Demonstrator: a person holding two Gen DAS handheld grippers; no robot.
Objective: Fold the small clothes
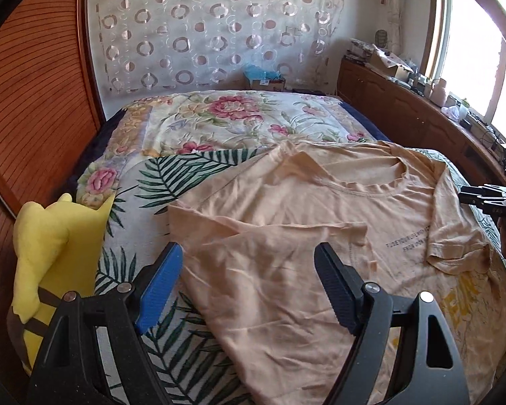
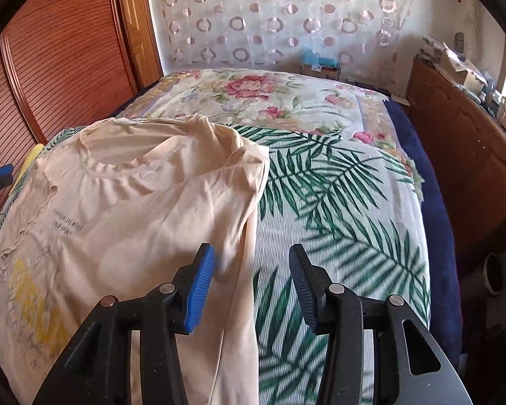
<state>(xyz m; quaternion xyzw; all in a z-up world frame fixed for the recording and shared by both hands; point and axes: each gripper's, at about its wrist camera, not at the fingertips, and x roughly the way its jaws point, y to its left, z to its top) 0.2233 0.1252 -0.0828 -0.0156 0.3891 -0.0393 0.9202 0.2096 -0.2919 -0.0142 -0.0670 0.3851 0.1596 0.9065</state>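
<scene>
Left gripper (image 1: pixel 248 285): jaws spread wide and empty, blue ribbed pads, poised above the near folded-over side of the T-shirt (image 1: pixel 320 222). Right gripper (image 2: pixel 251 285): jaws likewise apart, holding nothing, straddling the shirt's right edge and the bare coverlet beside it. T-shirt: peach, soft wrinkled knit, round neckline toward the far end, small dark lettering and a yellow print on the chest, lying front up on the bed with its left side and sleeve folded inward. Palm-leaf coverlet (image 2: pixel 337 202): white, ribbed weave, green fronds; a broad open stretch to the shirt's right. Yellow plush toy (image 1: pixel 50 256): near left edge of the bed. Floral quilt (image 1: pixel 226 118): beyond, at the far end. Navy bedding (image 2: pixel 431 182): along the right edge. Slatted wooden doors (image 1: pixel 33 101) left; circle-patterned curtain (image 1: pixel 212 27) far; cluttered wooden cabinet (image 1: pixel 404 108) under a bright window right.
</scene>
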